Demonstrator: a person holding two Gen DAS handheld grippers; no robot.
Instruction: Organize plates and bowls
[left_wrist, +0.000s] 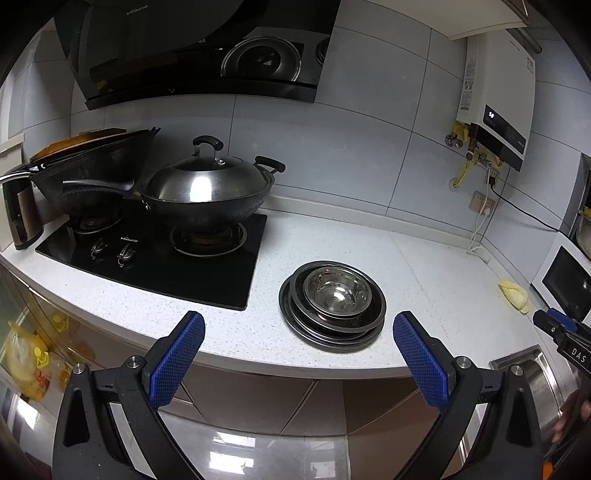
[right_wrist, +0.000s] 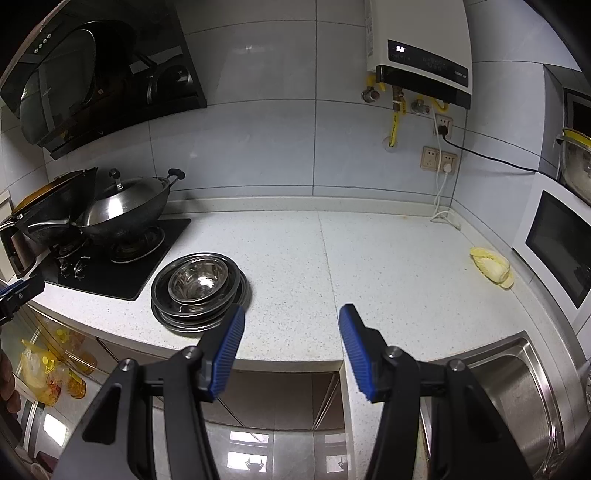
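While both hover | left tool (left_wrist: 298, 332) wide, empty | right tool (right_wrist: 291, 325) wide, empty

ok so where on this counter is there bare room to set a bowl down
The widest bare patch lies between the stack of plates and bowls and the yellow cloth, back to the wall. A smaller strip runs in front of the sink. The left is crowded: the stove carries two woks.

Kitchen corner. Grey-tiled walls (right_wrist: 258, 147) meet a speckled white countertop (right_wrist: 388, 266). A black gas hob (left_wrist: 155, 266) lies beneath a range hood (left_wrist: 199, 51); a water heater (right_wrist: 421, 48) hangs above wall sockets (right_wrist: 439, 157). A microwave (right_wrist: 557, 247) and steel sink (right_wrist: 517, 391) stand at right. Glossy floor (right_wrist: 280, 454) reflects light.
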